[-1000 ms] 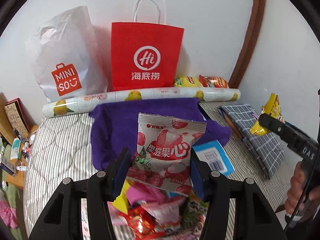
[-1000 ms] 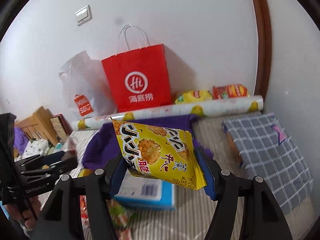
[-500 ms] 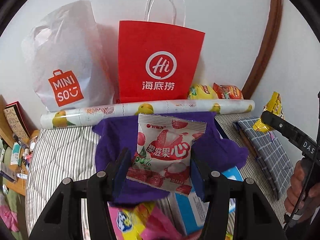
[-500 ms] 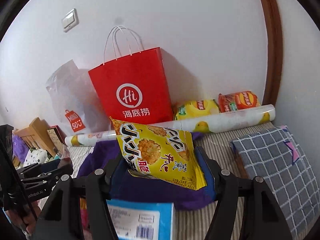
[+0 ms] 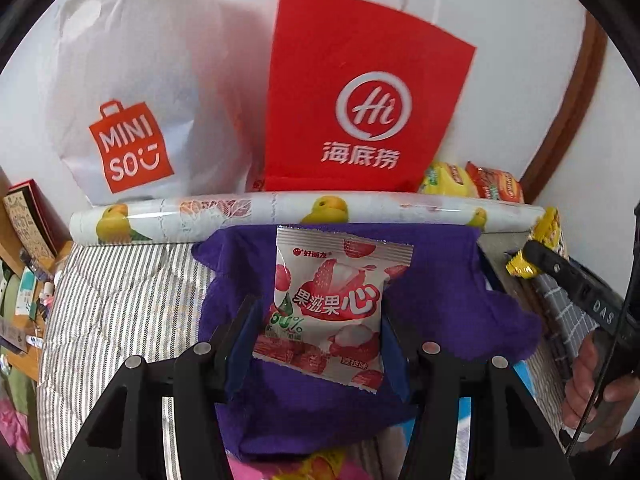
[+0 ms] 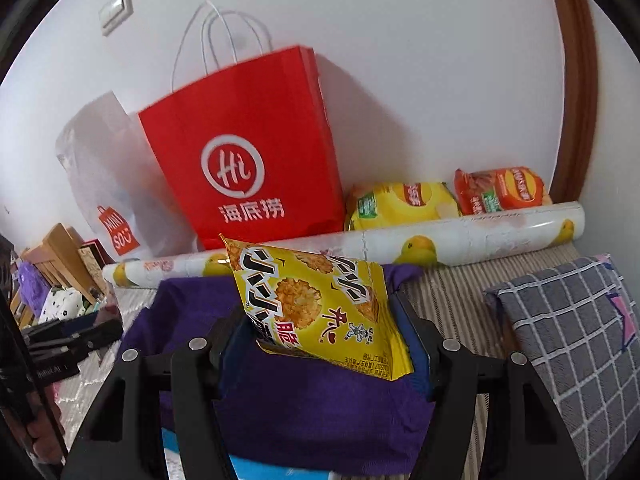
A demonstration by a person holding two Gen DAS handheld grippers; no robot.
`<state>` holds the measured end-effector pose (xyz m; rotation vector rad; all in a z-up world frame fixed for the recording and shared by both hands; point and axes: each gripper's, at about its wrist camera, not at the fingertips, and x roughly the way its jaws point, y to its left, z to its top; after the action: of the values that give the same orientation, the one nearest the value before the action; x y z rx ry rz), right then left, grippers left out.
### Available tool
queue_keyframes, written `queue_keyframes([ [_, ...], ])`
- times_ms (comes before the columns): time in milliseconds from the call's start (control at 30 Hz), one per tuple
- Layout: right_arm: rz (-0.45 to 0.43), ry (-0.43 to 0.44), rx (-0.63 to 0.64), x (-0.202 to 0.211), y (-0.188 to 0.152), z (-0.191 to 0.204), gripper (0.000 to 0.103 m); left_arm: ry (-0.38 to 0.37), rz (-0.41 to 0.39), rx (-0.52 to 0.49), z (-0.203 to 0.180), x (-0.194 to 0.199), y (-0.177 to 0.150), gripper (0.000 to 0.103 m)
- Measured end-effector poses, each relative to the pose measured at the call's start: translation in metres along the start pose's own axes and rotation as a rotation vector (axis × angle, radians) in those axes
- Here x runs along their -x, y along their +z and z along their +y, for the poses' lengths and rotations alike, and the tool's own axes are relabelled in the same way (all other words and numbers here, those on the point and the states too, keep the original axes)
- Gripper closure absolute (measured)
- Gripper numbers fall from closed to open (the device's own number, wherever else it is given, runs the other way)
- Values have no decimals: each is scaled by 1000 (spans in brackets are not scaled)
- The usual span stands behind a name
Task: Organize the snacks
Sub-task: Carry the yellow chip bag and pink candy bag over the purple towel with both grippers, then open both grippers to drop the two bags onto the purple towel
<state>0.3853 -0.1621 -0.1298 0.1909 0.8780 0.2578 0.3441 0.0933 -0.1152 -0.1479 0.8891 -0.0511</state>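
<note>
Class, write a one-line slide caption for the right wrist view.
Right tool grips a yellow snack packet above a purple cloth, facing the red paper bag.

1. Lychee jelly pouch (image 5: 328, 308): white and red, sealed, upright, pinched by its sides above a purple cloth (image 5: 440, 300).
2. Yellow rice-cracker bag (image 6: 320, 304): sealed, tilted, pinched likewise above the cloth.
3. Yellow chip bag (image 6: 400, 204) and orange chip bag (image 6: 500, 190): side by side against the wall, beside the red paper bag (image 6: 248, 160).
</note>
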Motion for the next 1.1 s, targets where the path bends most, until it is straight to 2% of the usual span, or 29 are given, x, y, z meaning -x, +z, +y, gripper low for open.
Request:
queue_keyframes([
  [167, 45, 14, 50, -20, -14, -3, 38, 6, 25, 23, 12, -20, -3, 49],
  [300, 55, -14, 113, -25, -23, -1, 38, 8, 59, 46, 22, -33, -7, 49],
  [400, 82, -2, 97, -30, -28, -5, 38, 31, 68, 53, 25, -39, -10, 49],
  [533, 127, 10, 75, -40, -34, -11, 38, 25, 83, 43, 25, -43, -15, 49],
  [1100, 193, 11, 76, -57, -45, -15, 37, 34, 132, 50, 31, -56, -23, 49],
])
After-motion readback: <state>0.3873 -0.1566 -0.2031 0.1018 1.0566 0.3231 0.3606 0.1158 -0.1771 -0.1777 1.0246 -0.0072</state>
